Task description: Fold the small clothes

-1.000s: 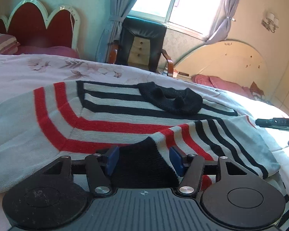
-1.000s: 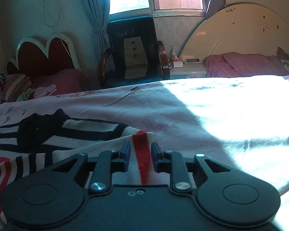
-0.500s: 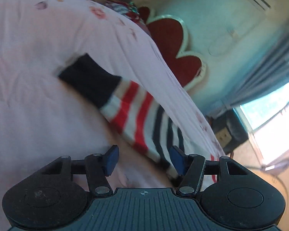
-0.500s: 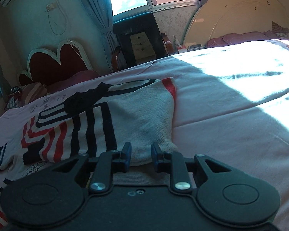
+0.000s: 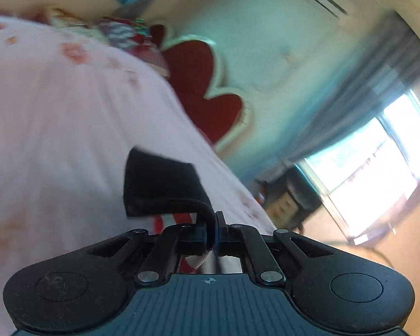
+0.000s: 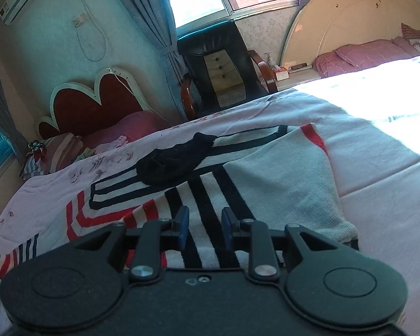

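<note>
Black cuff [image 5: 161,184] of the striped sweater's sleeve is pinched in the left gripper [image 5: 213,231] at lower centre, above the pink bedsheet [image 5: 56,128]. On the right view, the right gripper [image 6: 203,228] hovers with fingers apart over the striped sweater [image 6: 238,184], spread mid-frame.

Bedsheet [image 6: 378,168] right of sweater [image 6: 280,173] bare — passable.

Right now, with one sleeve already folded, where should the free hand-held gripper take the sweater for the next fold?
Probably at the lower hem corner of the sweater, coming from the right over the bedsheet: that edge lies flat and exposed just beside the open right hand-held gripper.
</note>
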